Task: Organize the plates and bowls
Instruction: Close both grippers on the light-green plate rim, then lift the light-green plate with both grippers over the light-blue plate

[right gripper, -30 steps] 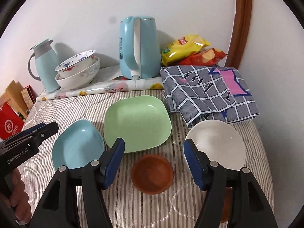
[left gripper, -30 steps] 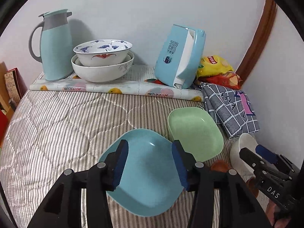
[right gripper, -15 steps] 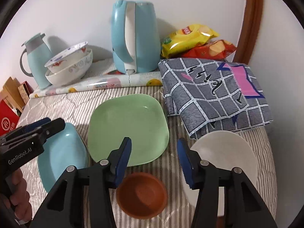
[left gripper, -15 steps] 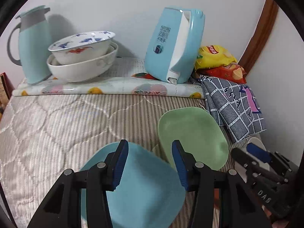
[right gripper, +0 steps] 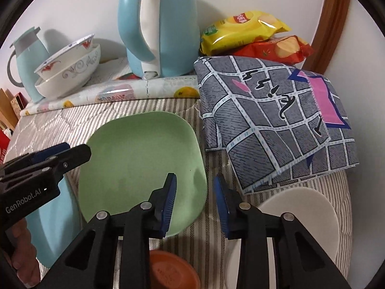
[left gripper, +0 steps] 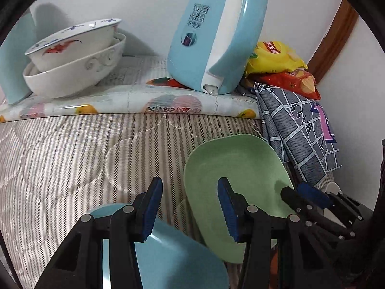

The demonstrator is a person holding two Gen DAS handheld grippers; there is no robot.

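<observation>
A green plate [right gripper: 142, 159] lies on the striped cloth; it also shows in the left wrist view [left gripper: 235, 168]. A blue plate [left gripper: 173, 257] lies left of it, under my left gripper [left gripper: 187, 207], which is open and empty. My right gripper [right gripper: 195, 204] is open, its left finger over the green plate's right rim and its right finger outside it. A small brown bowl [right gripper: 173, 272] and a white bowl [right gripper: 303, 212] lie near it. Two stacked white bowls [left gripper: 72, 57] stand at the back left.
A blue kettle [right gripper: 158, 29] and a blue thermos [right gripper: 26, 60] stand on a fruit-print mat [left gripper: 134, 101] by the wall. A folded grey cloth [right gripper: 276, 118] and snack bags [right gripper: 250, 33] lie at the right, beside a wooden door frame [right gripper: 332, 14].
Both grippers moved forward and lower. My right gripper narrowed and came to the green plate's right rim. My left gripper passed over the blue plate toward the green one.
</observation>
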